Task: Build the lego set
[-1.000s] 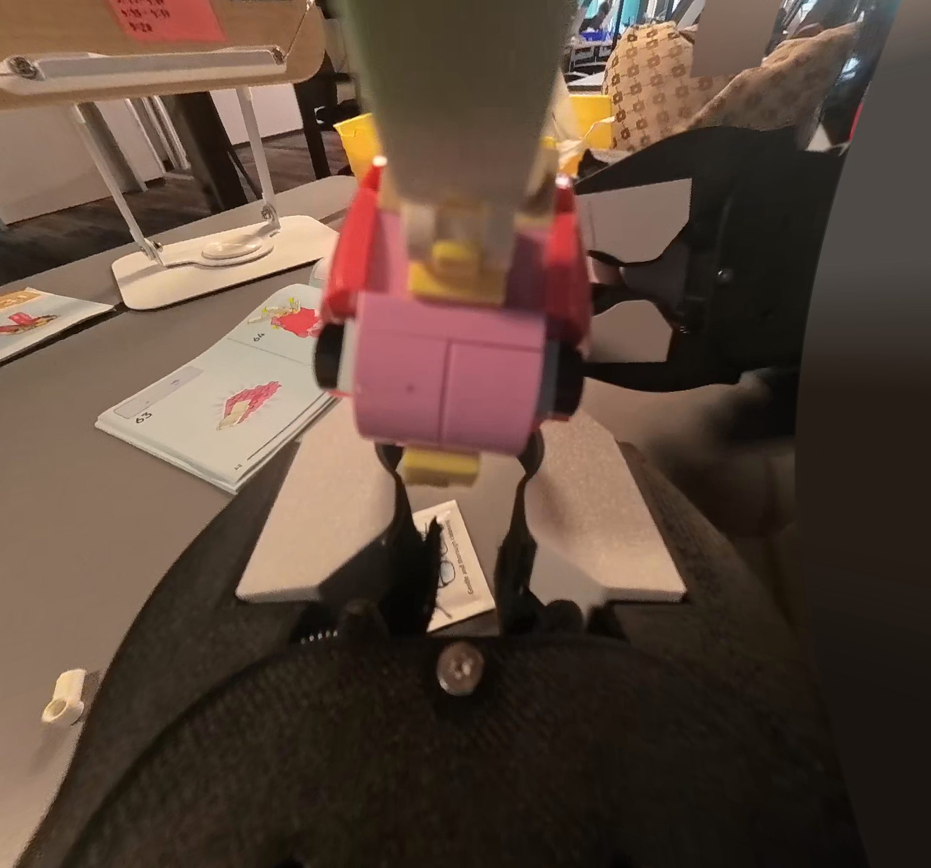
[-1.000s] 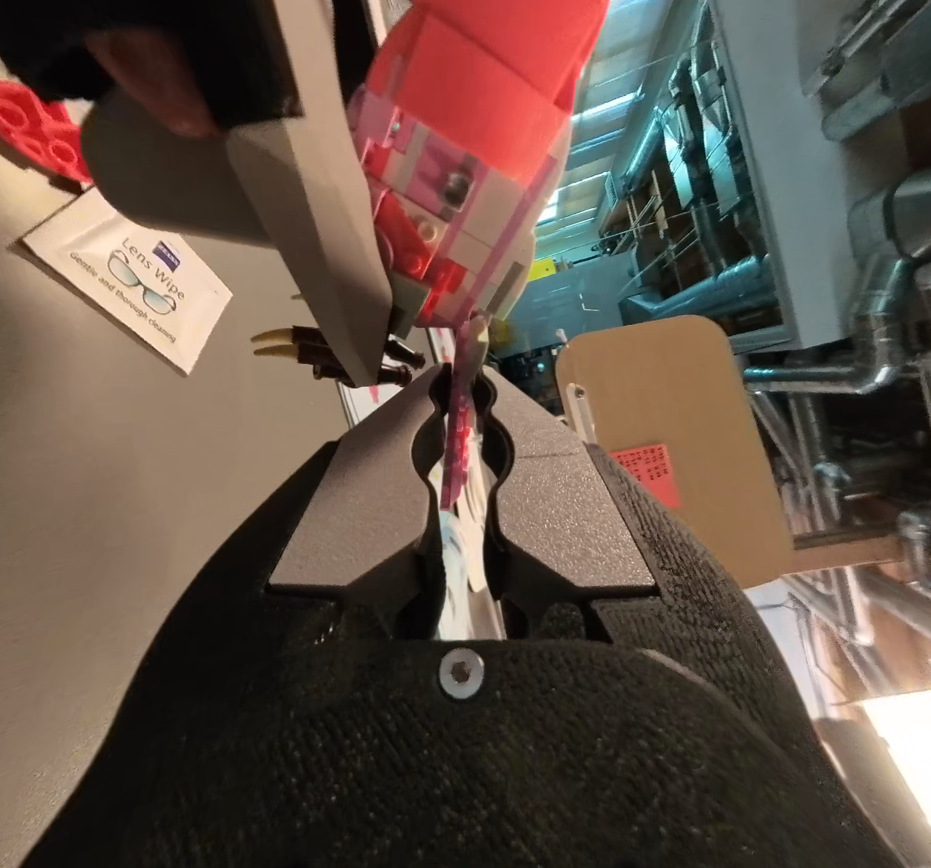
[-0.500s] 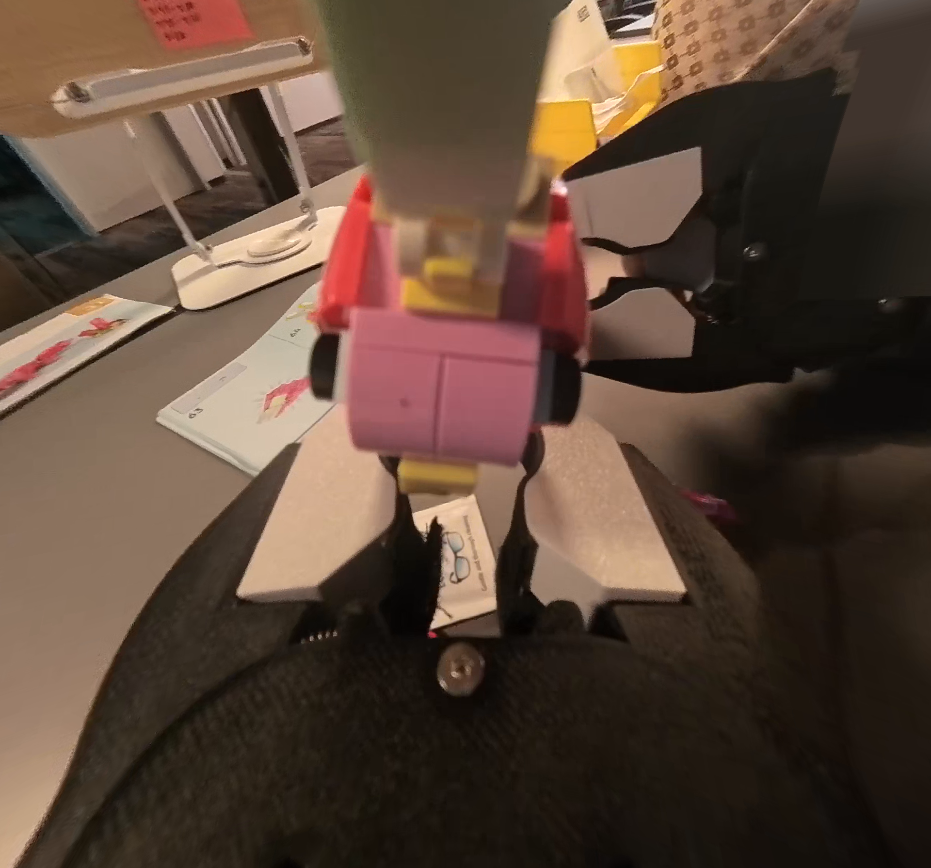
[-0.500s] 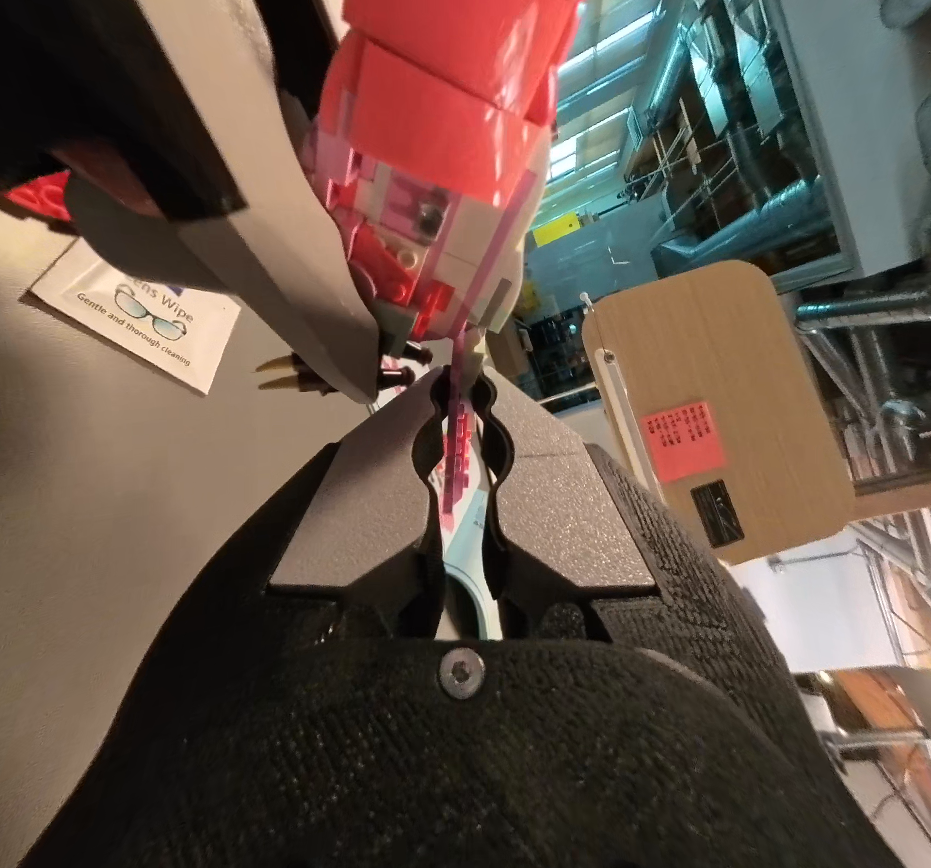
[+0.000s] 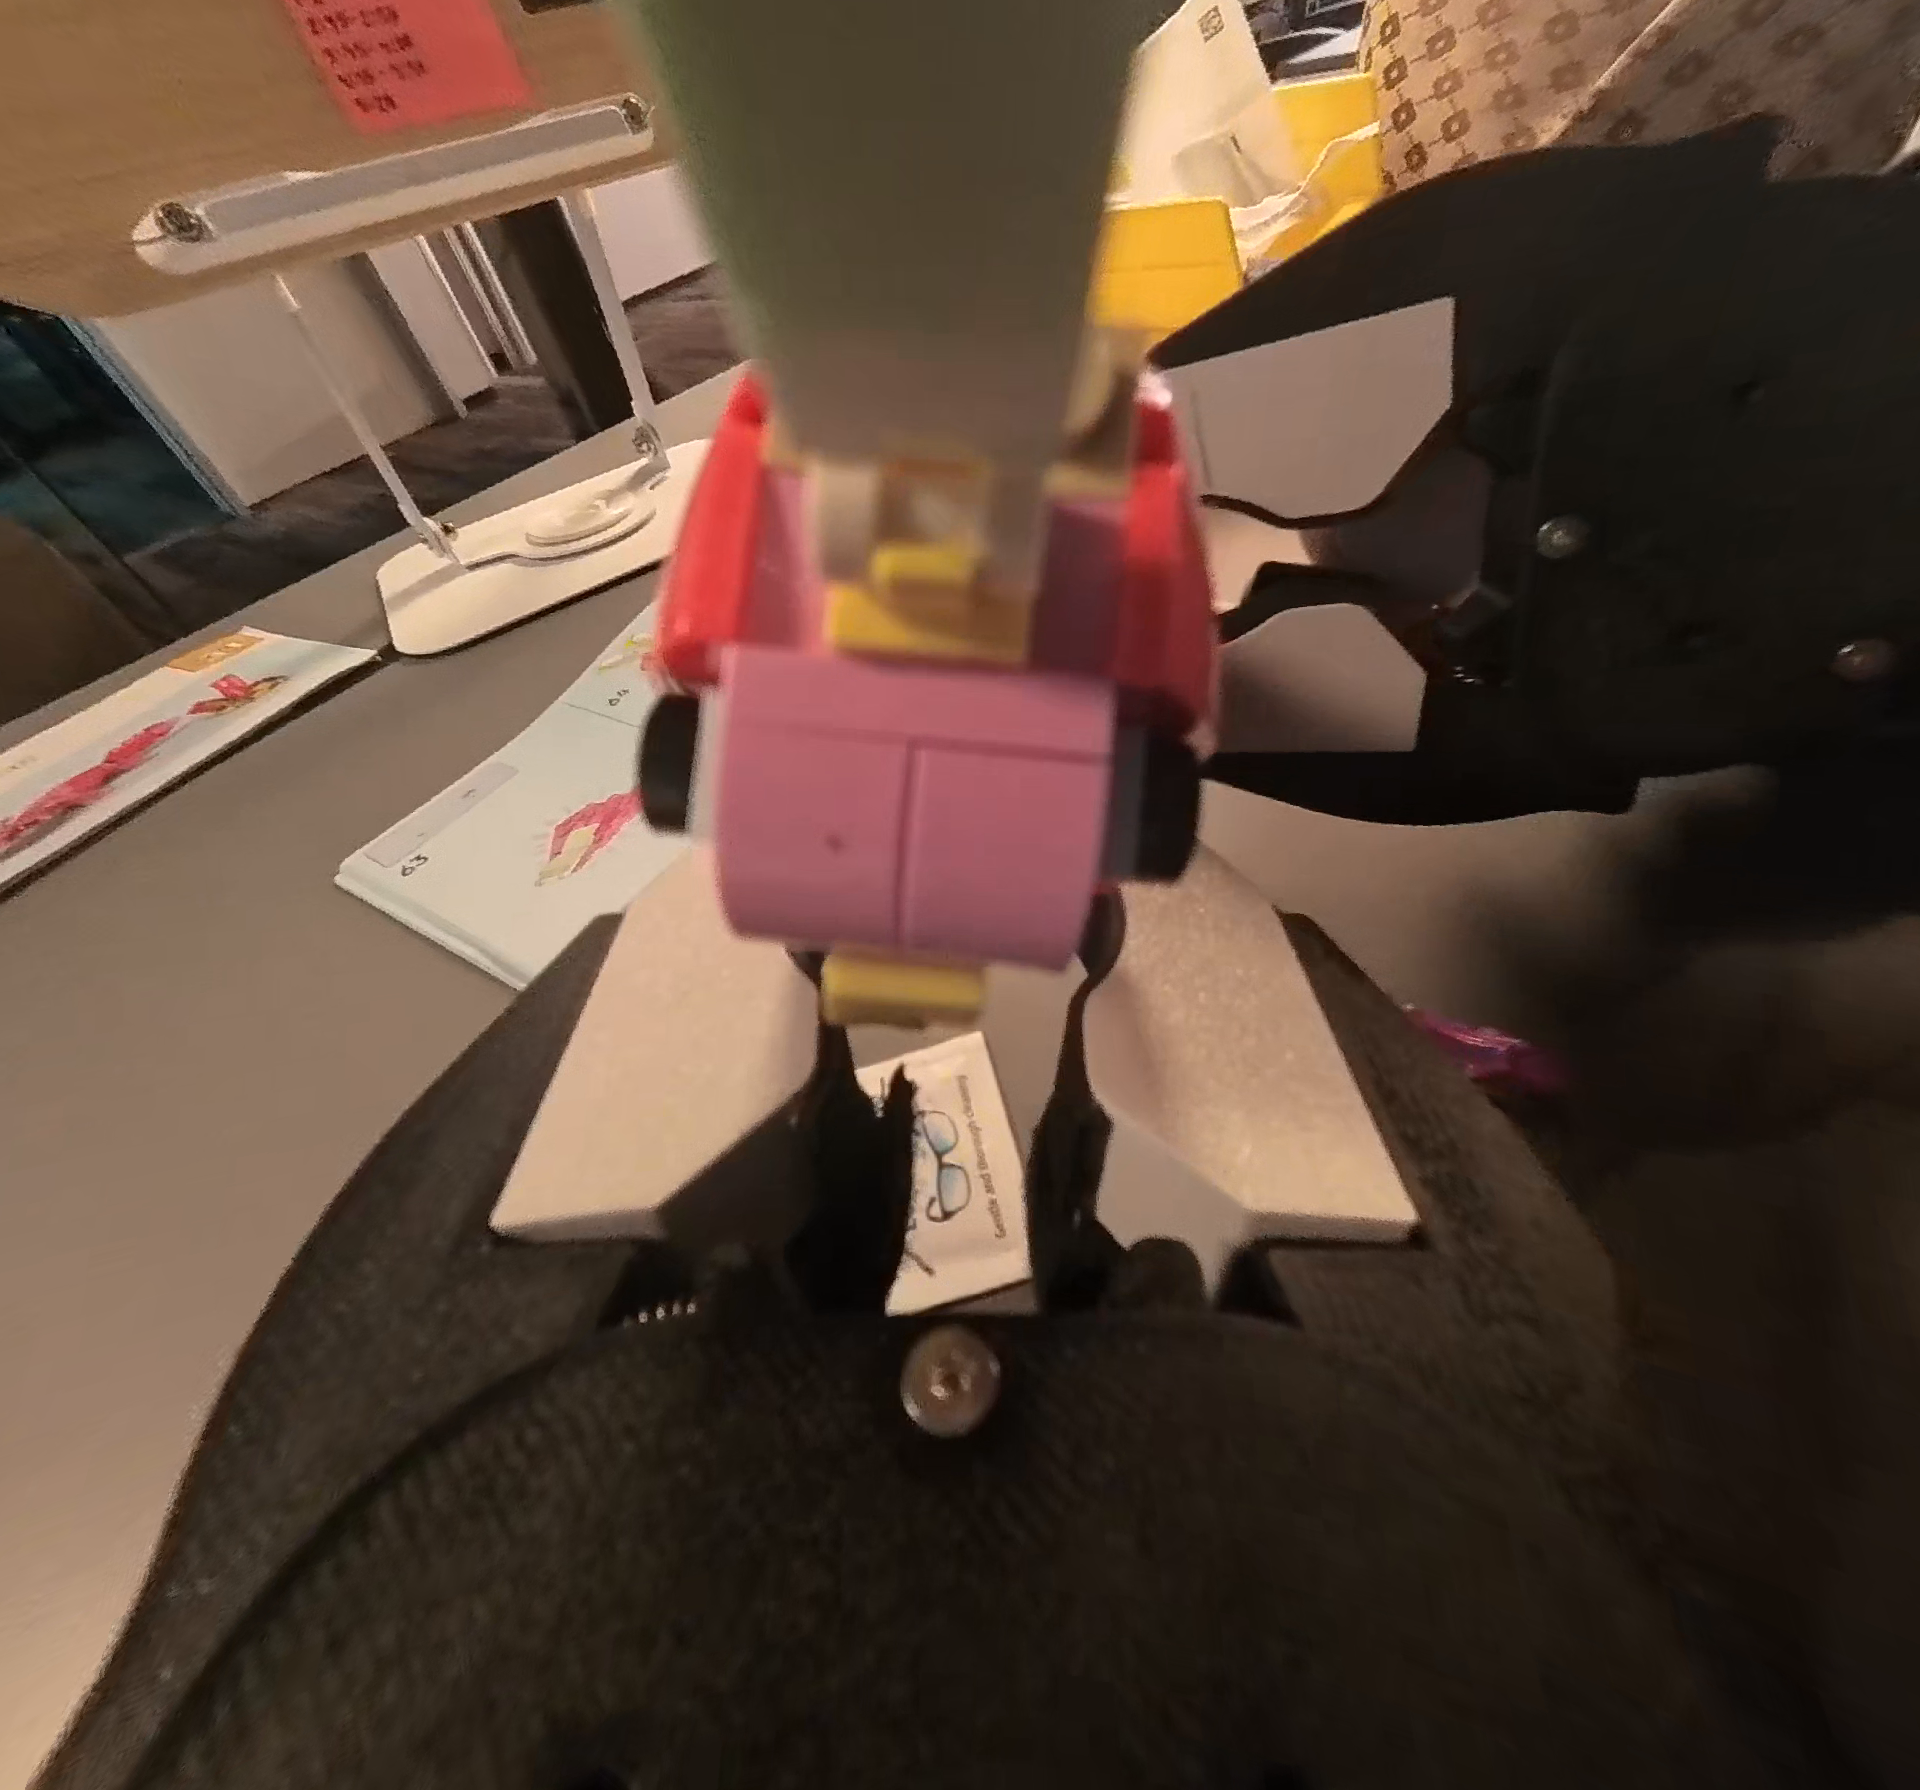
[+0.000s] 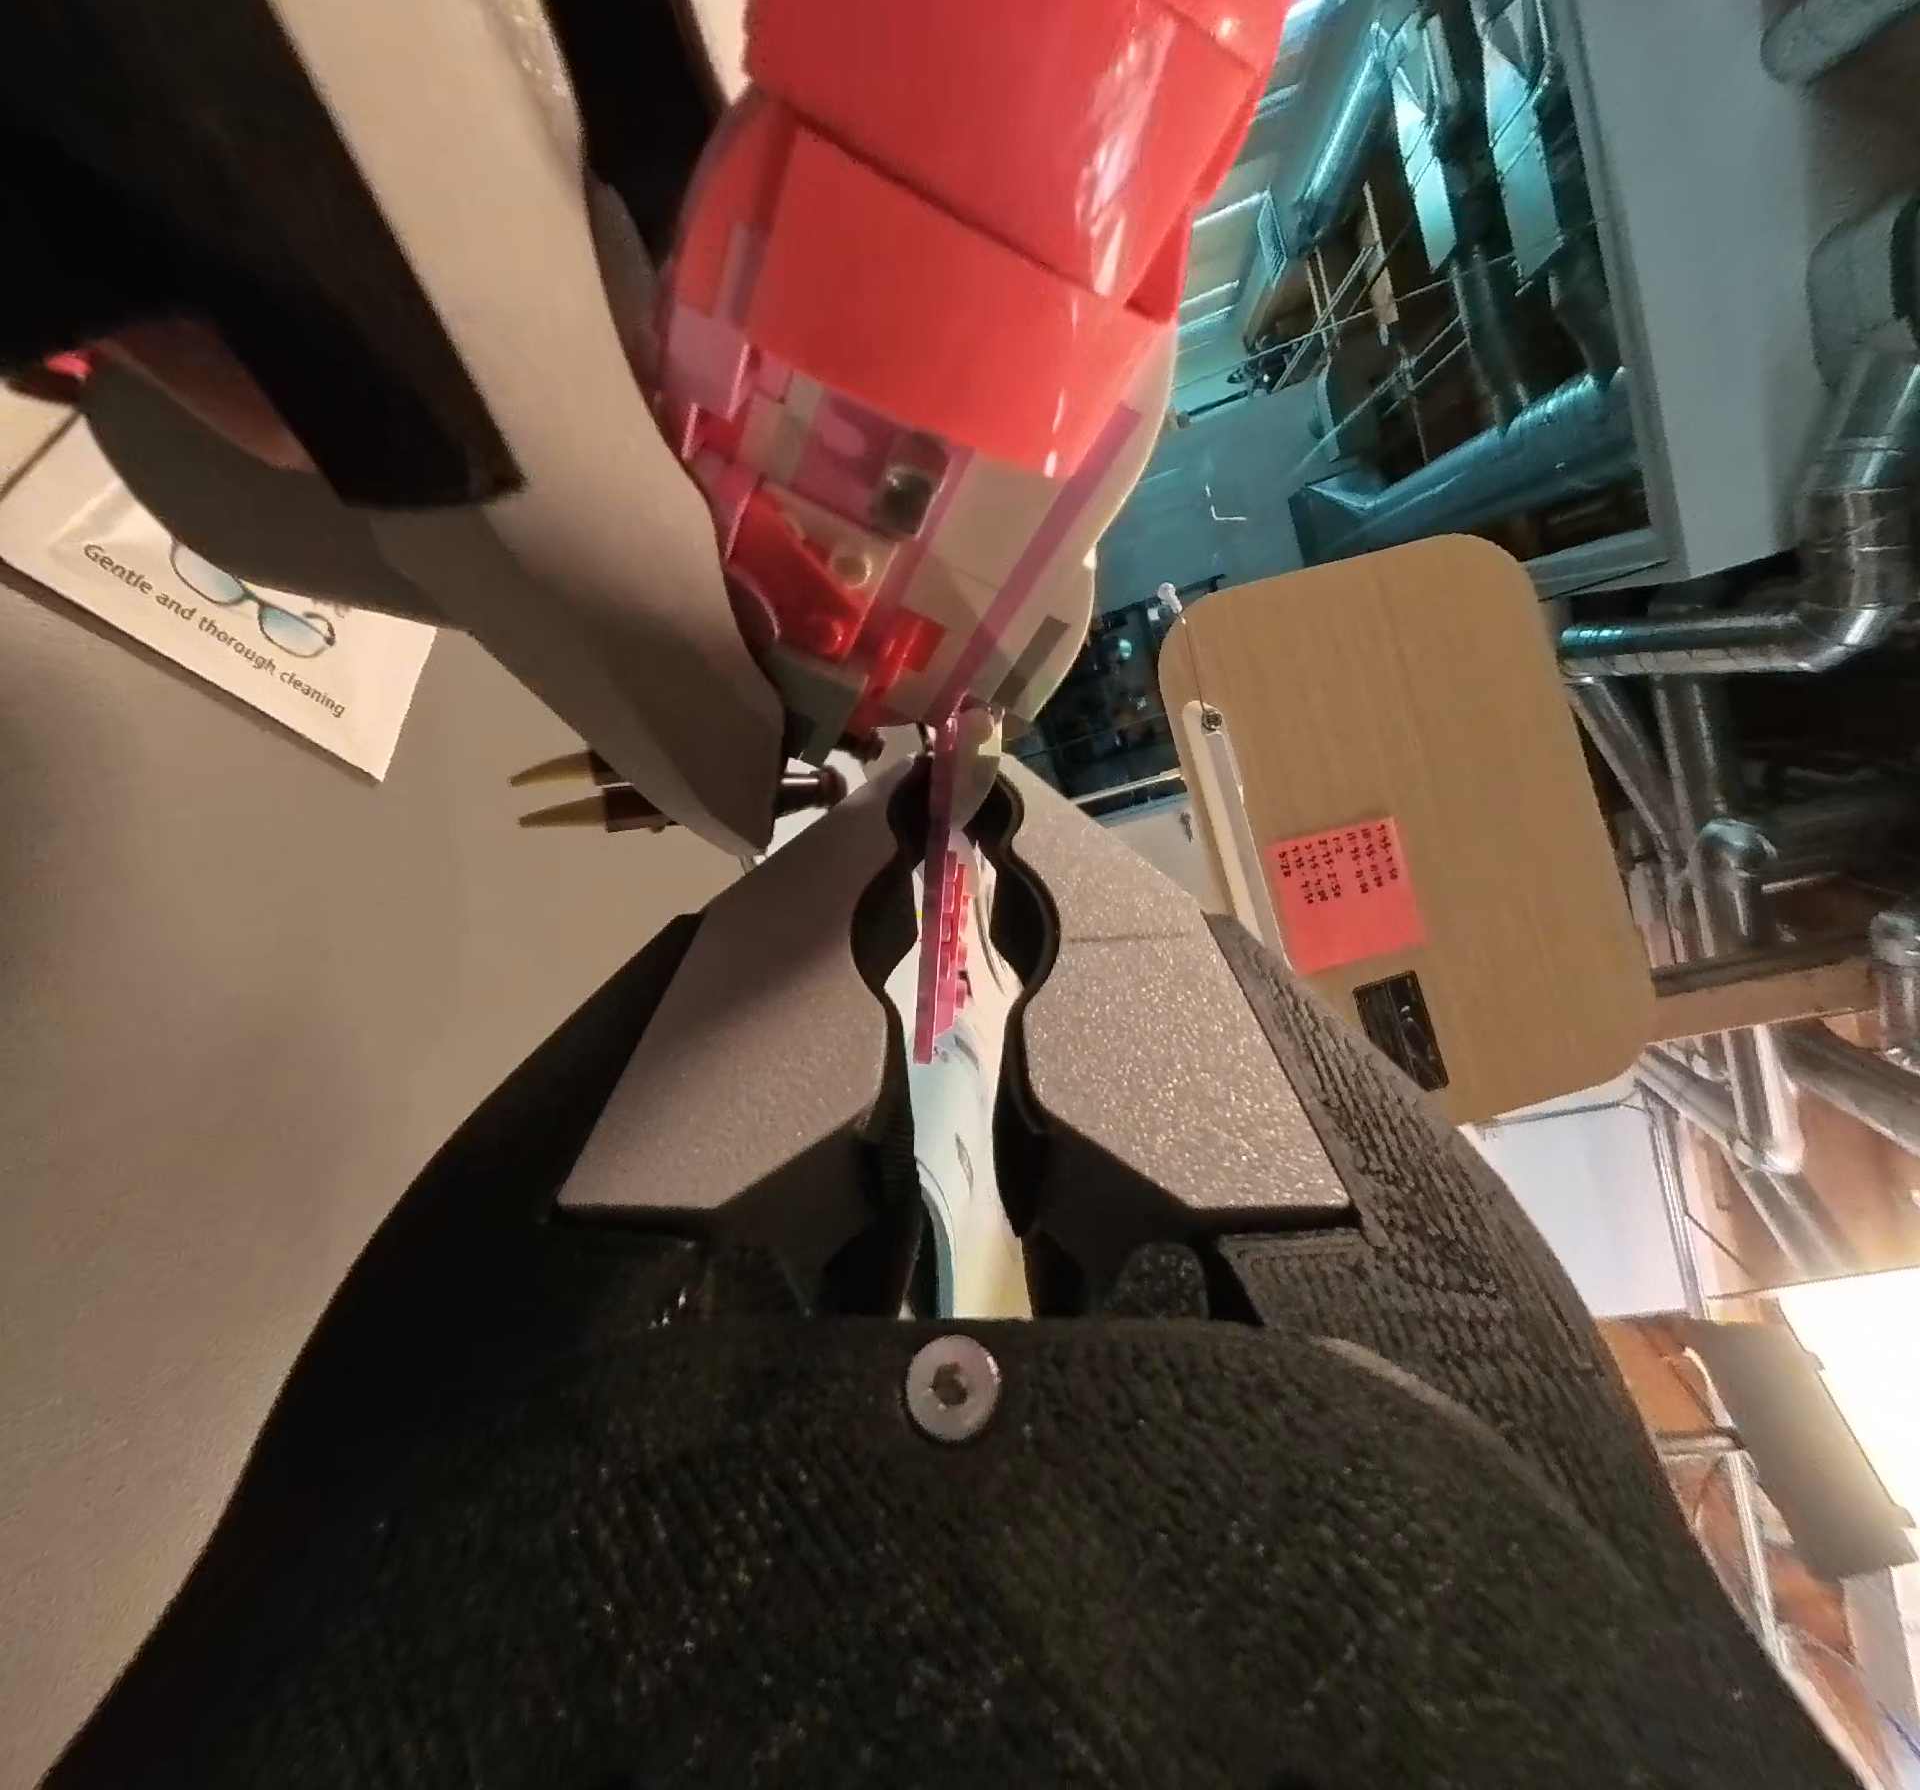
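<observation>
- Left wrist view: the left gripper (image 5: 912, 805) has a brick-built model (image 5: 914, 753) clamped between its pale fingers (image 5: 665, 1065), pink block facing the camera, red panels either side, small black knobs poking out left and right.
- The fingers sit well apart, filled by the model's body; the pads themselves are hidden behind the pink block, so contact there is a judgement, though the model hangs clear of the table (image 5: 156, 1065).
- A blurred greenish column rises from the model's top, too close to the lens to tell what it is.
- Over on the right side, the right gripper (image 5: 1205, 660) comes in sideways, tips right at the model's flank.
- Right wrist view: those fingers (image 6: 810, 992) are nearly together, pinching a thin pink plate (image 6: 948, 940) edge-on, studs showing along it.
- The plate's far end meets the lower edge of the model (image 6: 935, 390), just beside the left gripper's pale finger. Held edgewise like that, it reads as being lined up against the model's side, one tool steadying, the other placing.
- Two tan claw pieces (image 6: 561, 795) stick out beside that finger.
- On the table below: an open instruction booklet (image 5: 468, 857), a white wipe packet (image 5: 951, 1179), a white stand (image 5: 520, 566) carrying a wooden board (image 5: 208, 26) with a red note.
</observation>
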`<state>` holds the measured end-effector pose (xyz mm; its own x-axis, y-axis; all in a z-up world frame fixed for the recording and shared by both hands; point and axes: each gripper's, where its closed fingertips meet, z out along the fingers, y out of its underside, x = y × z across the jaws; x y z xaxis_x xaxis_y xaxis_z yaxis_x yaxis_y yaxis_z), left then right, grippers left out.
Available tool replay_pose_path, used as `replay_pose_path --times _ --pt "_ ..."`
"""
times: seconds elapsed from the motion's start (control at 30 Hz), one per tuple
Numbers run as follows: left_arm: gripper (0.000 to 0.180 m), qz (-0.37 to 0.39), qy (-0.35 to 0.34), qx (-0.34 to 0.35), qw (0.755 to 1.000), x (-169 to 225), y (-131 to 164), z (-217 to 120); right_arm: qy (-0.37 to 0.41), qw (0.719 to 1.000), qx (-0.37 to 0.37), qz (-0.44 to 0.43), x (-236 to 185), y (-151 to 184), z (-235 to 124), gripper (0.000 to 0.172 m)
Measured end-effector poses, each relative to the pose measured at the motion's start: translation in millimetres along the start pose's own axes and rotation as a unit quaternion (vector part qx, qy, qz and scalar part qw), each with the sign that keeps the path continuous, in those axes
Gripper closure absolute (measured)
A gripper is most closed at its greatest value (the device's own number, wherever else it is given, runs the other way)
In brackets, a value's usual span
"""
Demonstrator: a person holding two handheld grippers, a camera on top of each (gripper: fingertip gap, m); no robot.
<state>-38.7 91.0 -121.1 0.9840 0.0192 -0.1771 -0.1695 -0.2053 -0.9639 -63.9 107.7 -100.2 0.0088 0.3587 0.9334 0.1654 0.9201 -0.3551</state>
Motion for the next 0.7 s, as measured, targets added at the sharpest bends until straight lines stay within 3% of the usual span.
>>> replay_pose_path --times 0.7 --pt "0.144 -0.022 -0.017 -0.032 0.999 -2.9 7.1 7.3 0.014 0.999 -0.034 -0.025 -1.6 8.5 4.8 0.167"
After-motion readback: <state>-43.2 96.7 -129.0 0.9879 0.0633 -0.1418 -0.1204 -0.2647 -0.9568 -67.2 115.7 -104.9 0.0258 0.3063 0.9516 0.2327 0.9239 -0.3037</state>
